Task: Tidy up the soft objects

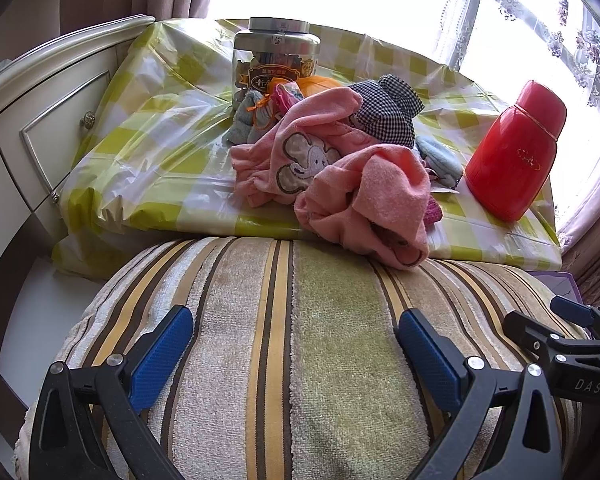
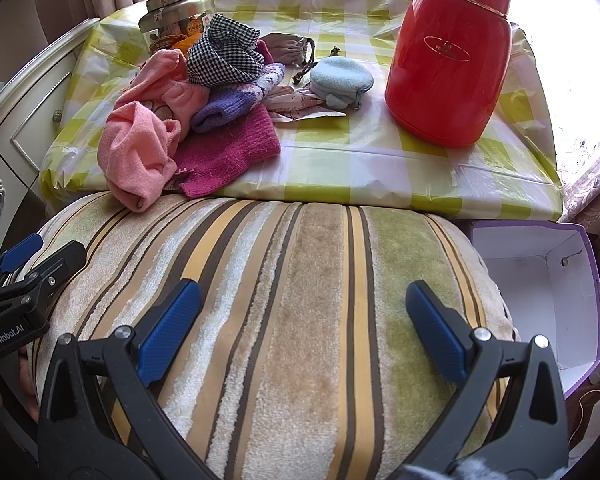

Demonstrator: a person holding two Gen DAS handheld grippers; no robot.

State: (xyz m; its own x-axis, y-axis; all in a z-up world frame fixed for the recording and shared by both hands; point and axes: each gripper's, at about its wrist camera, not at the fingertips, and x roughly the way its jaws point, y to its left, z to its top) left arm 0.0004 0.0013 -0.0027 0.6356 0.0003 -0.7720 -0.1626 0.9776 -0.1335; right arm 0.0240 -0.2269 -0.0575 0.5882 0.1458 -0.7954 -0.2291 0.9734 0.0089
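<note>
Clothes [image 1: 332, 160] lie in a loose heap on the checked tablecloth [image 1: 148, 148], straight ahead of the left tongs [image 1: 296, 344] and beyond the striped cushion [image 1: 284, 360] they hover over; the fingers are spread wide and hold nothing. Nearest the tips, a pink towel [image 1: 380, 208] droops over the table edge onto the cushion, with a checked cloth [image 1: 384, 112] farther back, a jar [image 1: 274, 60] behind the heap and a red flask [image 1: 516, 148] off to the right. From the right tongs [image 2: 304, 328], also spread and empty over the cushion [image 2: 284, 320], the heap [image 2: 196, 112] sits ahead and to the left: the pink towel [image 2: 140, 156], a magenta knit [image 2: 228, 152], a purple knit [image 2: 220, 108] and a pale blue pouch [image 2: 340, 78] nearer the flask [image 2: 452, 52]. An open box [image 2: 540, 300] stands just right of the cushion. These pieces look light, limp and tangled, so one lifted may drag its neighbours; the towel's hanging fold seems the easiest place to pinch.
</note>
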